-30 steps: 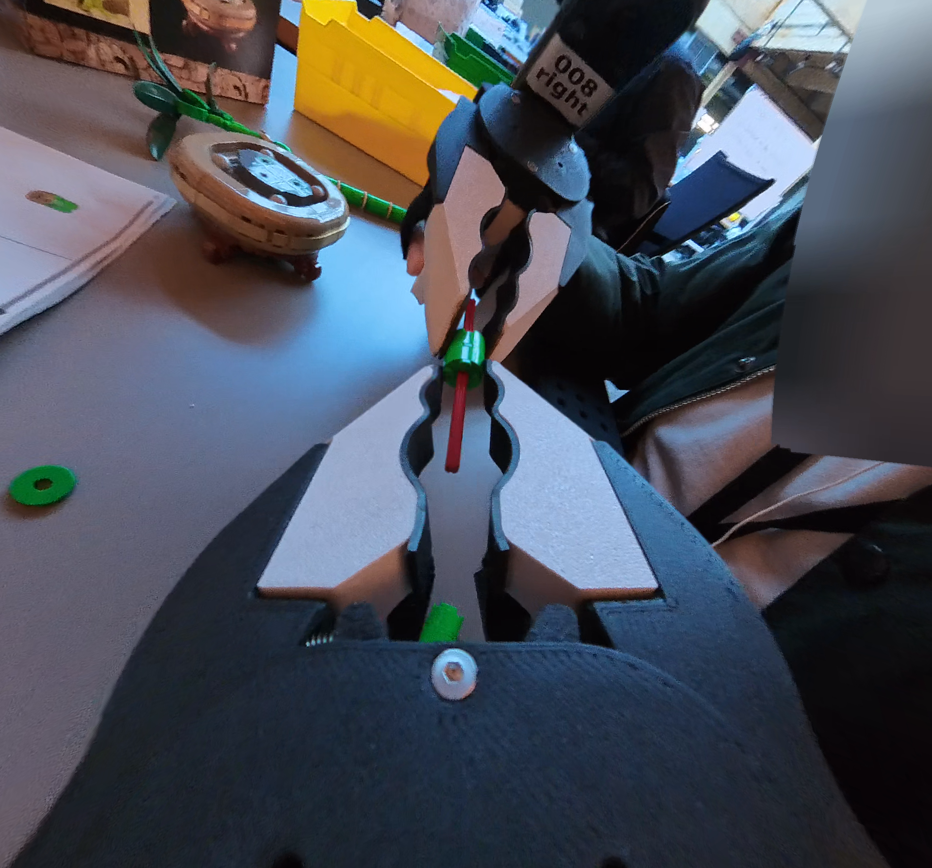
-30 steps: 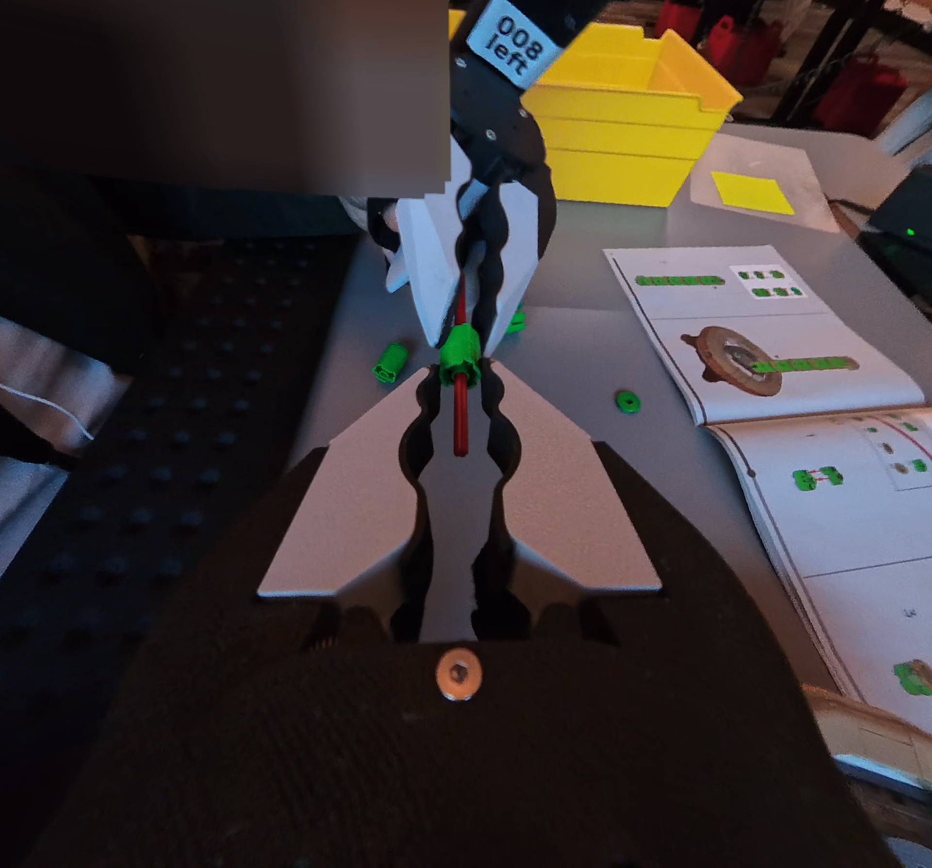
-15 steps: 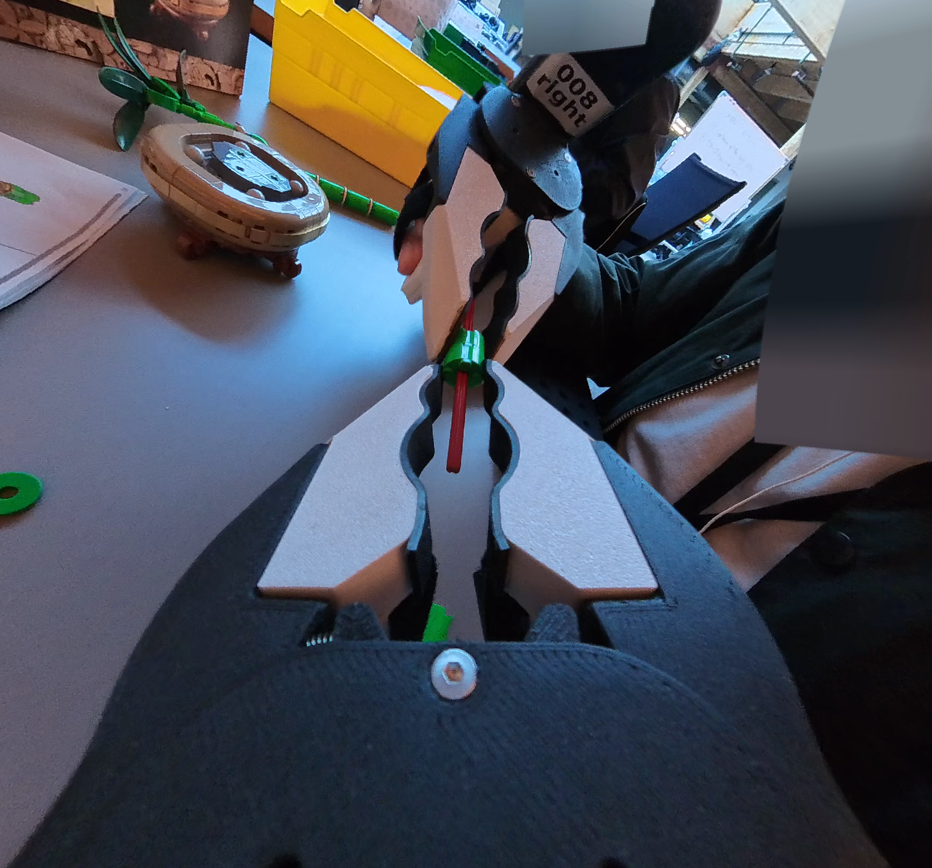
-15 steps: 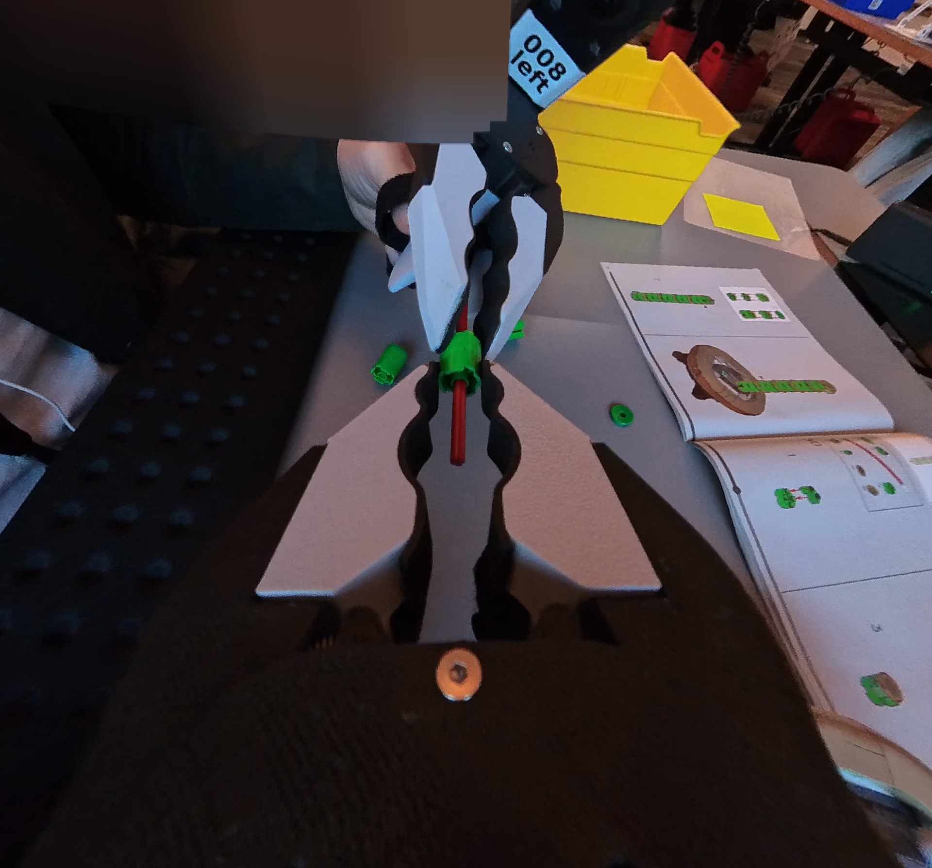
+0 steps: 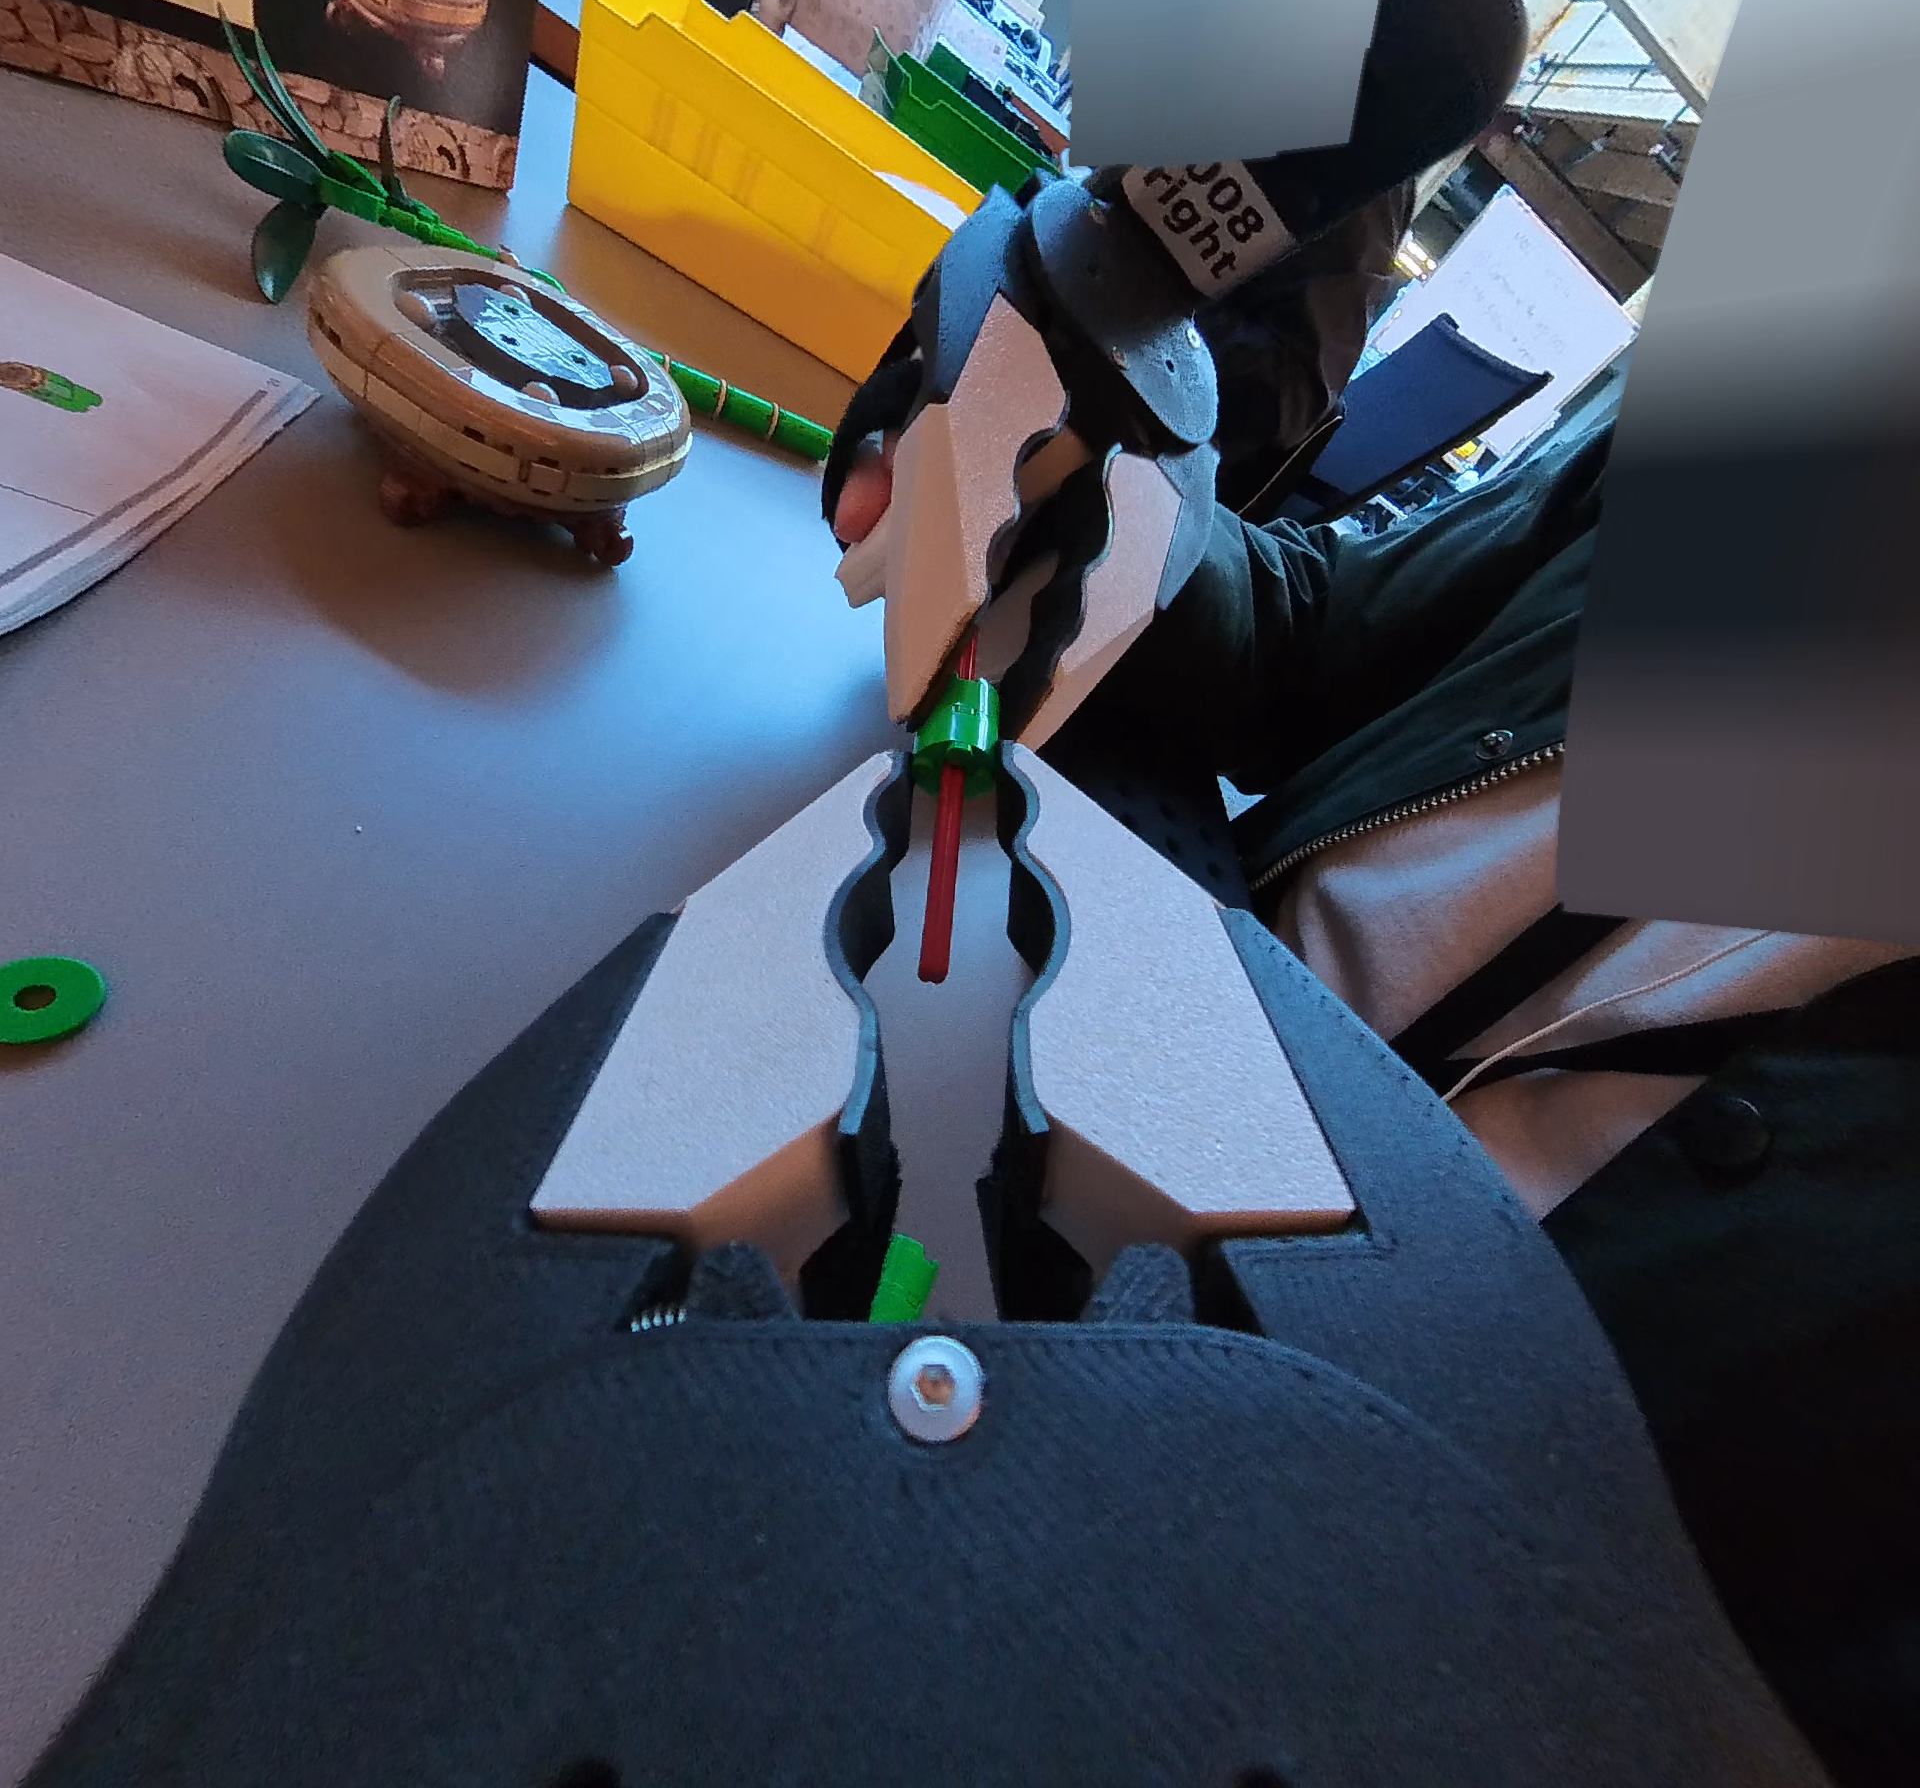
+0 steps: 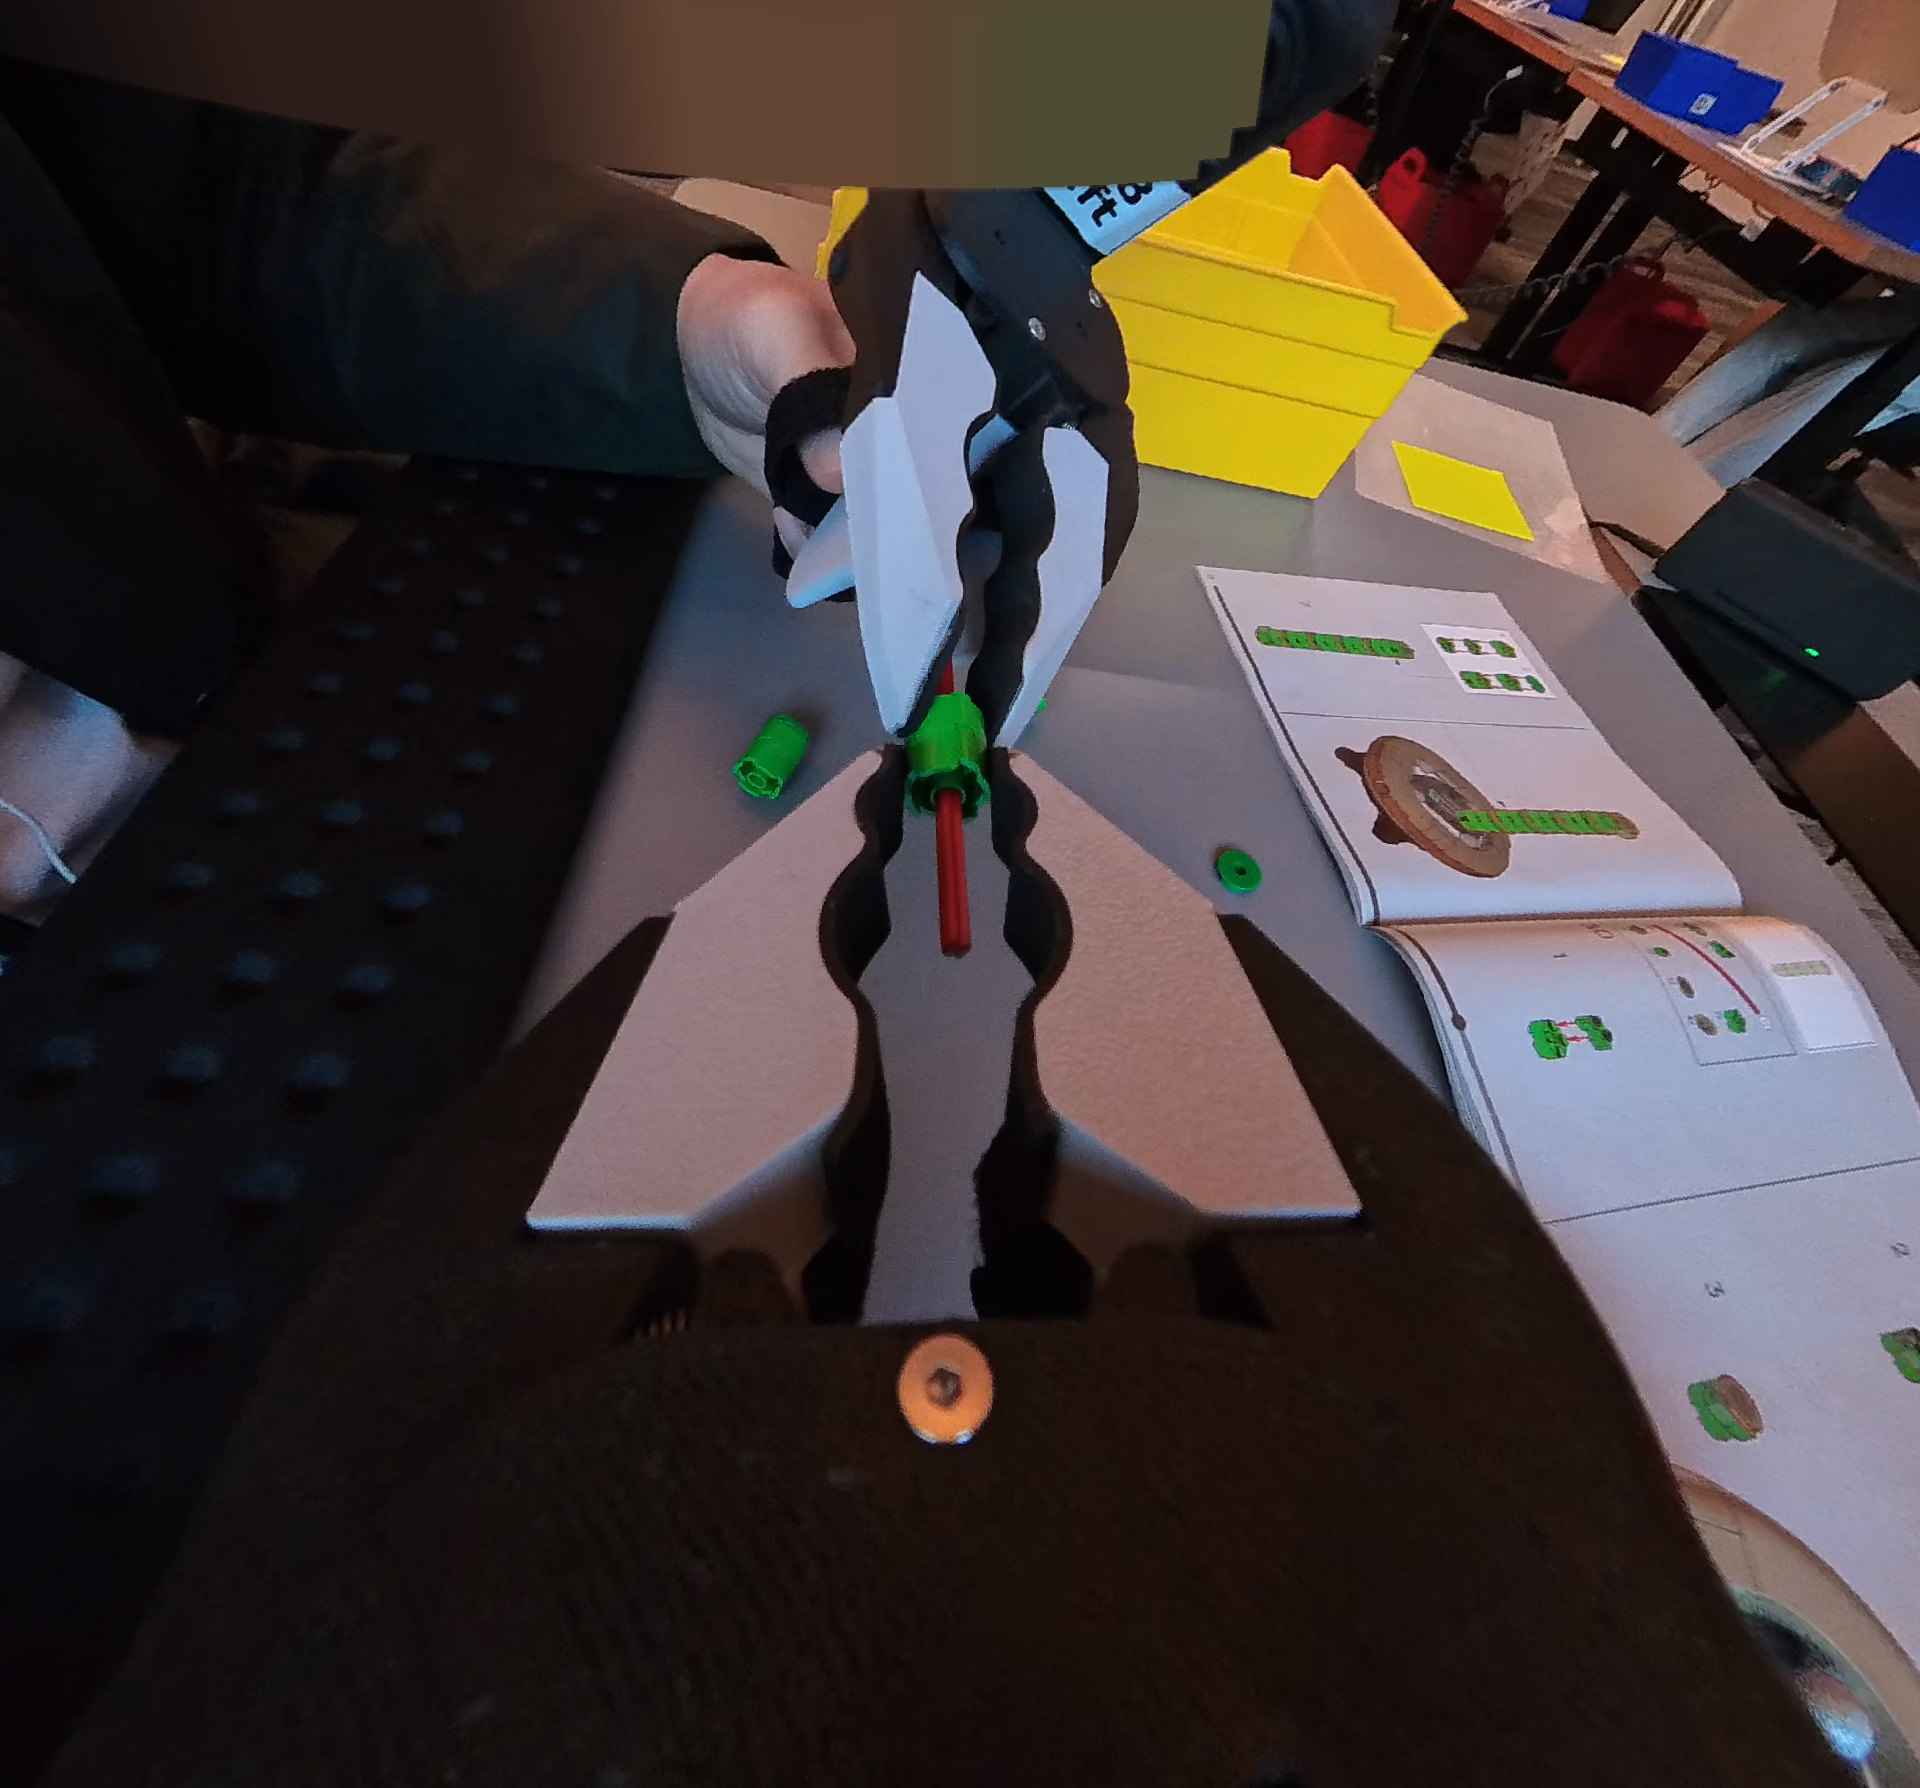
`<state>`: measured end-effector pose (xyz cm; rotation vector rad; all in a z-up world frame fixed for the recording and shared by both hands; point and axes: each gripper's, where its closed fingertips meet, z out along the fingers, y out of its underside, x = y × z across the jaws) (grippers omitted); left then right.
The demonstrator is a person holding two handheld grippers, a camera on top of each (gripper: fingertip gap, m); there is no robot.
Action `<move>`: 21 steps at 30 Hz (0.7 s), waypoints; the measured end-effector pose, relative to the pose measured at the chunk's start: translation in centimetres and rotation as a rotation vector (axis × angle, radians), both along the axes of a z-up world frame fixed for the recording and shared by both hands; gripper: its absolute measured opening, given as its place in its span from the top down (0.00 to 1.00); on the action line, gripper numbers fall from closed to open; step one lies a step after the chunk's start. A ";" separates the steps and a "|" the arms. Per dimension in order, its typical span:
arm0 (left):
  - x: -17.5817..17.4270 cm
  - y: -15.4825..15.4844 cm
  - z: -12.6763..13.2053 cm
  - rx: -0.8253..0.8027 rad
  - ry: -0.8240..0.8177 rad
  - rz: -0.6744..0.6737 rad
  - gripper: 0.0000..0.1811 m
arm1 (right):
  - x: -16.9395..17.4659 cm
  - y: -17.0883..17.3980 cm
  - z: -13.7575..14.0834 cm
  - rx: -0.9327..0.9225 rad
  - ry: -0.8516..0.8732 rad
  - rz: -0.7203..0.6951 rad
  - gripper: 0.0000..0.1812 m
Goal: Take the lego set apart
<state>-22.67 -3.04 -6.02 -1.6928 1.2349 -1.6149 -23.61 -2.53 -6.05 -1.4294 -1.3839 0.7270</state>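
Pinching one green piece [image 5: 954, 732] tip-to-tip, both grippers [image 5: 951, 770] [image 6: 943, 770] — loose cylinder [image 6: 770, 754], ring [image 6: 1236, 872] nearby.

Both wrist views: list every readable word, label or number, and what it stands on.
Wording not copied; bearers only.
White sticker on the right tongs: legible.
White sticker on the left tongs: partly covered.
Open booklet: small step numbers.
Whiteboard: too blurred.

Black printed gripper body [image 5: 935, 1582], pale wavy-edged fingers [image 5: 727, 1042], silver screw [image 5: 935, 1392].
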 end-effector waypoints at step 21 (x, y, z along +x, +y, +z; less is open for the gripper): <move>0.1 -0.6 0.4 -0.010 -0.022 -0.026 0.93 | -0.4 -0.7 0.1 0.182 -0.055 0.023 0.92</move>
